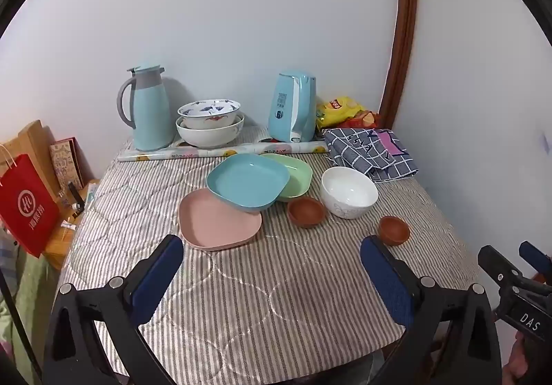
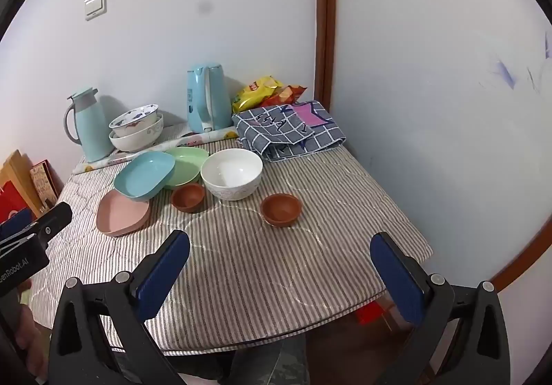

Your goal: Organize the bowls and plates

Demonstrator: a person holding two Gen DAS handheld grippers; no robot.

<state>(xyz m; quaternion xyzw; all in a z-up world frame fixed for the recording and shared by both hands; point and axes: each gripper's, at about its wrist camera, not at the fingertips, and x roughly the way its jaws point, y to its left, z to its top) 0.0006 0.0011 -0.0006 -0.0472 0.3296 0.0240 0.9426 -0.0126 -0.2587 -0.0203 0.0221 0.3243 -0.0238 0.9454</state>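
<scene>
On the striped table cover lie a pink plate, a blue plate tilted on the pink and green ones, and a green plate. A white bowl stands to their right. Two small brown bowls sit in front: one beside the white bowl, one farther right. My left gripper is open and empty, near the front edge before the pink plate. My right gripper is open and empty, just before the right brown bowl.
At the back stand a blue thermos jug, two stacked patterned bowls, a blue kettle, a rolled sheet, snack bags and a folded checked cloth. A red bag hangs at the left. Walls close the back and right.
</scene>
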